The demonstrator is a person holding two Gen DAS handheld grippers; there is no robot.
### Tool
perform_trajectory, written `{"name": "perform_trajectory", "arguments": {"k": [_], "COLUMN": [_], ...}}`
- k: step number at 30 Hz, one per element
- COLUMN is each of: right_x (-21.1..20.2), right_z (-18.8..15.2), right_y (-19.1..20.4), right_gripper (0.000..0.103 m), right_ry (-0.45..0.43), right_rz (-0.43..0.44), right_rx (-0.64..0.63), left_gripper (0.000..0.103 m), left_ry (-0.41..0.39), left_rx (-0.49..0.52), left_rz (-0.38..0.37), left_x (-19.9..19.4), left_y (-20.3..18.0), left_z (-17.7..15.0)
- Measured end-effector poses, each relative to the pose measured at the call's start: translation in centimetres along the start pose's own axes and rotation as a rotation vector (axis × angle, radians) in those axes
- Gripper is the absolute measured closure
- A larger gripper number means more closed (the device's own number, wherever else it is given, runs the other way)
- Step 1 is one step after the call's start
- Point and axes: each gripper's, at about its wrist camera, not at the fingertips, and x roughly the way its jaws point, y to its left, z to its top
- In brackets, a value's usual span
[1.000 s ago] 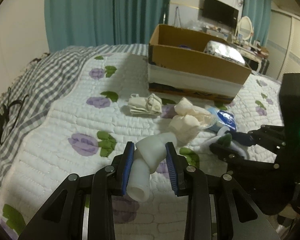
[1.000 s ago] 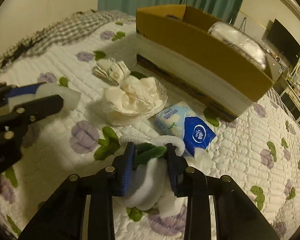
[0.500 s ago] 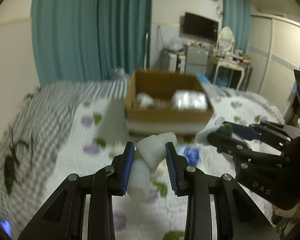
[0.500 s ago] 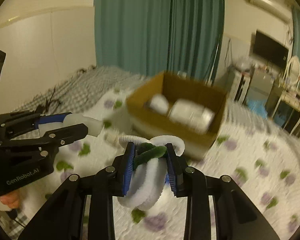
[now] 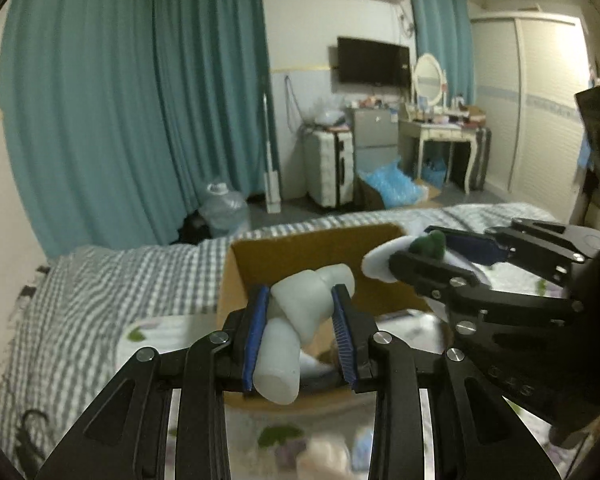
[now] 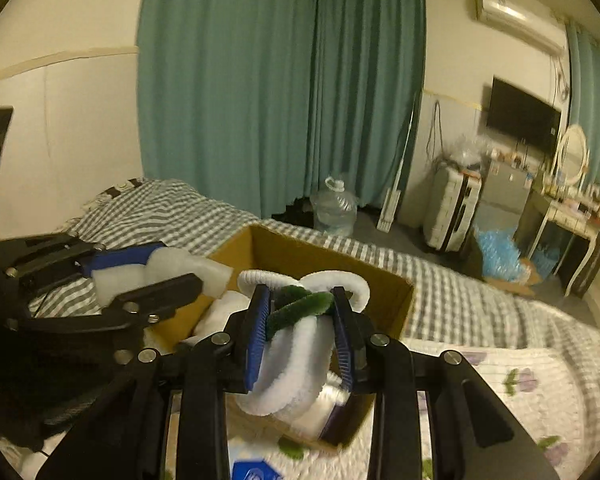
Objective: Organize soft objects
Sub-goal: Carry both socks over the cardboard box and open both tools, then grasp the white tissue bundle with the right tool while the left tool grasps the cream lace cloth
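My left gripper point(image 5: 299, 312) is shut on a white foam piece point(image 5: 296, 332) and holds it in the air over the near side of the open cardboard box point(image 5: 300, 256). My right gripper point(image 6: 302, 316) is shut on a white fluffy loop with a green strip point(image 6: 296, 344), held above the same box point(image 6: 324, 256). Each gripper shows in the other's view: the right one point(image 5: 424, 252) to the right, the left one point(image 6: 148, 276) to the left. White soft items point(image 6: 224, 312) lie inside the box.
The box stands on a bed with a floral quilt point(image 6: 500, 392) and a grey checked blanket point(image 5: 112, 288). A blue tissue pack point(image 6: 256, 472) lies on the quilt in front of the box. Teal curtains, a water jug point(image 6: 334, 208), a suitcase and a dresser stand beyond the bed.
Both grippers have lifted their items off the quilt and moved forward to above the box. The views tilted up from the bed to the room.
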Motion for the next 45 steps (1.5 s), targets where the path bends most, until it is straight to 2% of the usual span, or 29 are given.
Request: {"name": "perform_trajectory", "arguments": {"k": [2, 6, 7, 8, 9, 10, 11, 12, 16, 17, 19, 22, 25, 28, 31, 35, 38, 42, 45], "right_x": [1.8, 4.9, 5.6, 6.2, 6.6, 6.6, 6.5, 6.3, 4.2, 3.0, 0.4, -3.7, -8.3, -11.9, -13.9, -13.7, -11.9, -9.3, -7.0], "right_z": [-0.2, -0.8, -0.9, -1.0, -1.1, -1.3, -1.4, -1.4, -0.9, -0.7, -0.2, 0.4, 0.4, -0.3, -3.3, -9.0, -12.5, -15.2, -16.6], "right_y": [-1.0, -3.1, -3.5, -3.7, -3.9, -4.2, -4.4, -4.6, -5.5, -5.6, -5.5, -4.7, -3.5, -1.9, 0.1, 1.9, 2.7, 3.5, 3.7], "right_gripper": [0.073, 0.072, 0.070, 0.067, 0.063, 0.049, 0.038, 0.034, 0.027, 0.020, 0.014, 0.010, 0.004, 0.001, 0.001, 0.001, 0.001, 0.001, 0.001], "right_ry": [0.008, 0.031, 0.038, 0.049, 0.055, 0.052, 0.043, 0.033, 0.002, -0.013, -0.038, -0.064, -0.107, -0.119, -0.092, -0.051, 0.019, 0.120, 0.183], "right_rz": [0.007, 0.000, -0.005, -0.006, -0.012, -0.023, -0.042, -0.056, -0.087, -0.099, -0.111, -0.128, -0.163, -0.181, -0.206, -0.245, -0.206, -0.188, -0.197], "right_rx": [0.029, 0.076, 0.082, 0.088, 0.091, 0.093, 0.099, 0.110, 0.131, 0.137, 0.156, 0.170, 0.162, 0.163, 0.141, 0.150, 0.210, 0.206, 0.179], "left_gripper": [0.066, 0.066, 0.063, 0.057, 0.040, 0.029, 0.025, 0.021, 0.020, 0.020, 0.020, 0.019, 0.009, 0.009, 0.009, 0.009, 0.009, 0.009, 0.009], "left_ry": [0.026, 0.058, 0.048, 0.040, 0.029, 0.021, 0.013, 0.005, -0.054, -0.057, -0.057, -0.079, -0.109, -0.152, -0.157, -0.091, -0.011, 0.073, 0.115], "left_rx": [0.003, -0.003, 0.006, 0.016, 0.030, 0.045, 0.054, 0.056, 0.031, 0.020, 0.001, -0.040, -0.068, -0.066, -0.084, -0.115, -0.100, -0.107, -0.095], "left_rz": [0.005, -0.003, -0.001, 0.006, 0.014, 0.020, 0.034, 0.040, 0.061, 0.071, 0.080, 0.088, 0.079, 0.119, 0.109, 0.042, 0.039, 0.003, 0.032], "left_x": [3.7, 7.9, 8.6, 9.0, 9.3, 9.5, 9.6, 9.5, 8.2, 7.5, 6.6, 3.7, -0.3, -4.1, -6.8, -7.5, -6.2, -4.8, -4.1], "left_y": [0.2, 0.8, 0.9, 1.0, 1.0, 1.0, 1.0, 1.1, 1.8, 2.0, 2.5, 3.4, 4.0, 4.2, 4.3, 4.5, 3.6, 2.4, 1.9], "left_z": [-0.1, -0.8, -1.1, -1.3, -1.3, -1.5, -1.6, -1.6, -1.4, -1.3, -1.2, -1.2, -1.4, -1.6, -2.6, -5.8, -7.6, -10.0, -12.2]}}
